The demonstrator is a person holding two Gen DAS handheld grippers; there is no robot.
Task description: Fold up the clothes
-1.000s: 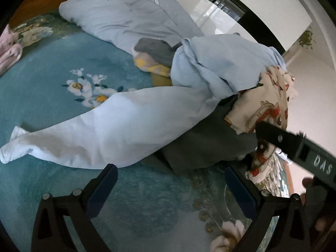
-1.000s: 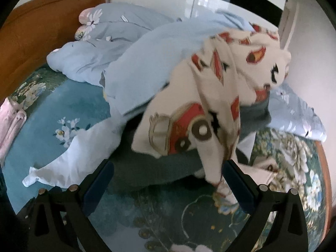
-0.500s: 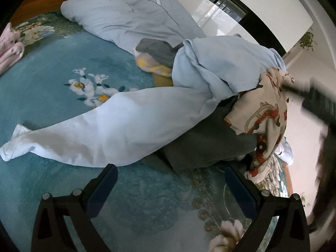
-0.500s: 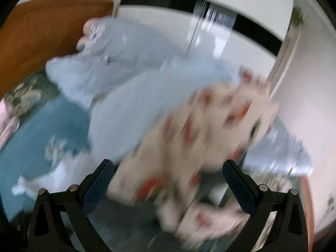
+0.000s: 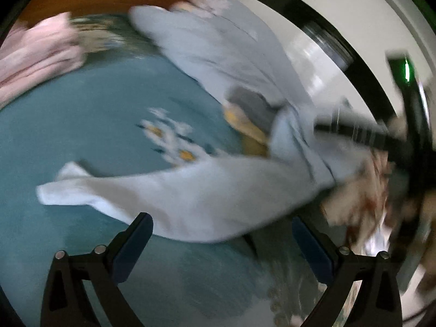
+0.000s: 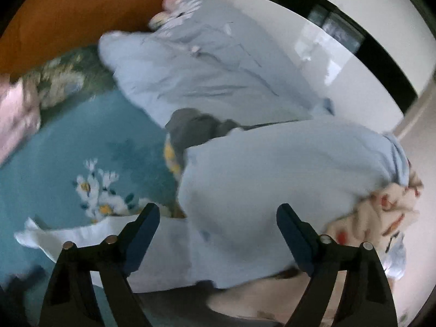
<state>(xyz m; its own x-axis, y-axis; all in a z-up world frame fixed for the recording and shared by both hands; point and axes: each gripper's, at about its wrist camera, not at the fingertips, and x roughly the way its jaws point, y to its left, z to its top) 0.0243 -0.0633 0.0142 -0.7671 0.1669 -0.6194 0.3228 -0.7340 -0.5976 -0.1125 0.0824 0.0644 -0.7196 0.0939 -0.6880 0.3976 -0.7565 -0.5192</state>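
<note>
In the left wrist view, which is blurred, the left gripper is held wide apart and empty over a teal floral bedspread. A pale blue garment is spread across it just ahead of the fingers.

In the right wrist view, the right gripper is likewise spread apart, gripping nothing; the pale blue garment is heaped between its fingers, with a cream car-print cloth beside it.

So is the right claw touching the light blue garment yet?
Cannot tell. In the right wrist view the open right claw frames the light blue garment, but blur hides any contact or gap.
</note>
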